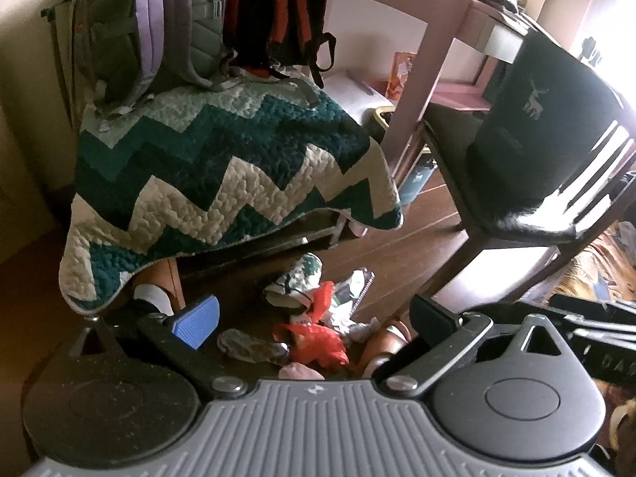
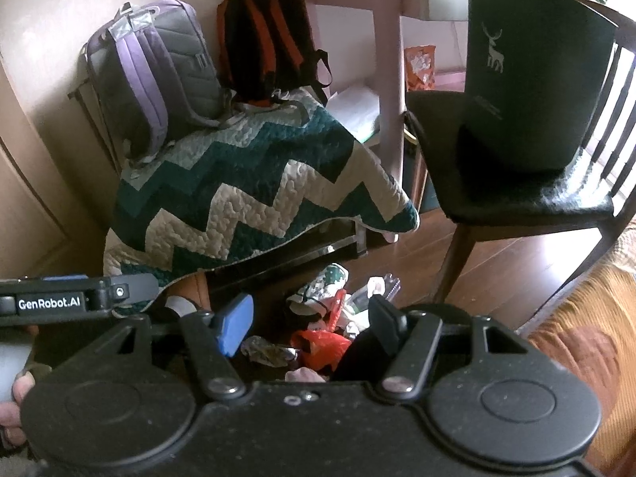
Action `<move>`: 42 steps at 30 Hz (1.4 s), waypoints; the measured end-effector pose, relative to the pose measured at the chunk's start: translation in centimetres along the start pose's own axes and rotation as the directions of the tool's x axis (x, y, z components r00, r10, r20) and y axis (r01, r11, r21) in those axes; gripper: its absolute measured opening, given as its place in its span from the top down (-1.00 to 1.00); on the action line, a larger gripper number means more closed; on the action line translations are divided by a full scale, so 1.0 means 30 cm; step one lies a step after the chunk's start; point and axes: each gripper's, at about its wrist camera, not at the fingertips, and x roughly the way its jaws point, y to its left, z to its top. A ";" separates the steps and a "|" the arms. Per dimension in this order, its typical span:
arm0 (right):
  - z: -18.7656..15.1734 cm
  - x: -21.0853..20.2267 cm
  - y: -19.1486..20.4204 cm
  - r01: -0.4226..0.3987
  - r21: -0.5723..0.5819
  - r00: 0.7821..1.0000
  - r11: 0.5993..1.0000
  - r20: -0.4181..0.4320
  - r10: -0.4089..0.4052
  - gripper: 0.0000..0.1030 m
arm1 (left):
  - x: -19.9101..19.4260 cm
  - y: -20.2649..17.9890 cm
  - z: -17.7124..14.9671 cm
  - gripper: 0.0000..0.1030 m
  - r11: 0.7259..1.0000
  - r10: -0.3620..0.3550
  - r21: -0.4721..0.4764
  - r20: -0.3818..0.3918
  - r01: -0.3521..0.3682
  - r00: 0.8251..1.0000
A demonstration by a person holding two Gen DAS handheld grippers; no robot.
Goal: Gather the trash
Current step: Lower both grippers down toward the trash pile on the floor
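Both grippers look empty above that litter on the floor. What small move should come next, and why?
Probably lower the left gripper onto the red plastic wrapper and close. Both it and the right gripper are open and hold nothing, and the wrapper lies on top of the trash pile between the left fingers.

Count: 2 backpacks, 1 quilt, 1 chair, 1 dark bag, 1 trash pile.
Backpacks: one grey-purple [image 2: 159,75], one black-orange [image 2: 266,39]. One zigzag quilt [image 2: 254,198]. One dark chair [image 2: 528,198] carrying one deer-print bag [image 2: 532,71]. Floor pile: one red plastic bag [image 1: 318,342], one green-white wrapper [image 1: 298,278], one foil scrap [image 1: 250,346]; remaining pieces too jumbled to count.
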 end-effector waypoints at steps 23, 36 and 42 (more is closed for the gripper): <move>0.475 0.820 -0.016 -0.007 -0.091 0.996 0.996 -0.093 -0.002 -0.24 | 0.701 0.244 0.136 -0.99 0.973 0.173 -0.122 -0.171 -0.195 0.970; 0.238 1.463 -0.085 0.056 0.030 0.901 0.998 -0.433 -0.037 -0.24 | 1.321 0.397 -0.070 -0.99 0.925 0.155 -0.216 -0.534 -0.312 0.831; 0.104 1.664 -0.130 0.093 0.030 0.830 0.995 -0.554 -0.061 -0.23 | 1.515 0.474 -0.202 -0.99 0.895 0.105 -0.268 -0.649 -0.356 0.753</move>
